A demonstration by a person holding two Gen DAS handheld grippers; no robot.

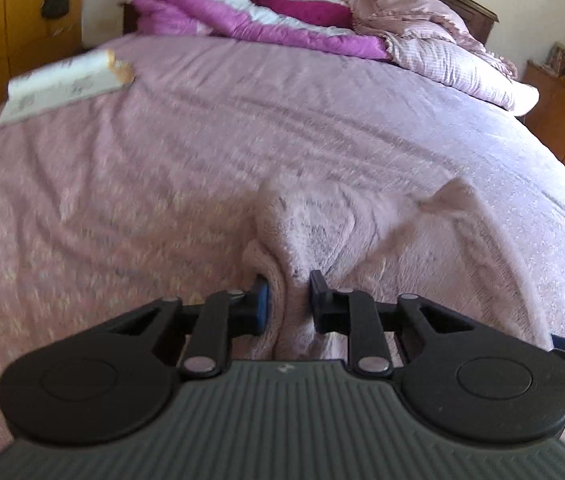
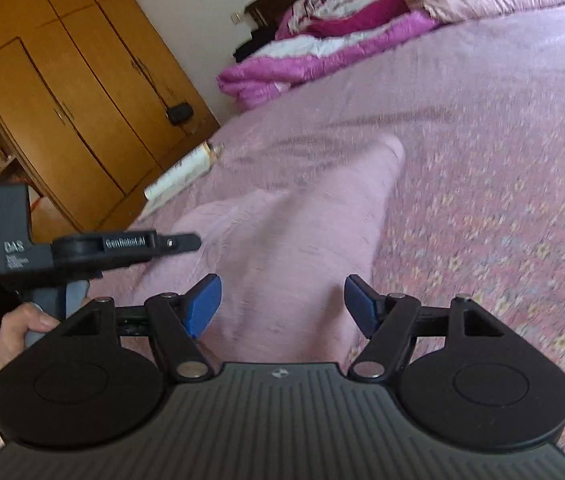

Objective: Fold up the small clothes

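A small pale pink fuzzy garment (image 1: 362, 232) lies on the pink bedspread (image 1: 162, 200). My left gripper (image 1: 288, 300) is shut on a bunched edge of it, lifting a ridge of cloth. In the right wrist view the same garment (image 2: 282, 248) stretches away with one narrow part (image 2: 382, 160) pointing toward the headboard. My right gripper (image 2: 280, 304) is open just above its near end, its blue pads either side of the cloth. The left gripper's body (image 2: 94, 248) and the holding hand show at the left.
A folded white patterned garment (image 1: 66, 84) lies near the bed's left edge, also in the right wrist view (image 2: 182, 176). Magenta and pink quilts (image 1: 282, 12) are piled at the headboard. A wooden wardrobe (image 2: 62, 92) stands left of the bed, a cabinet (image 1: 562, 120) on the right.
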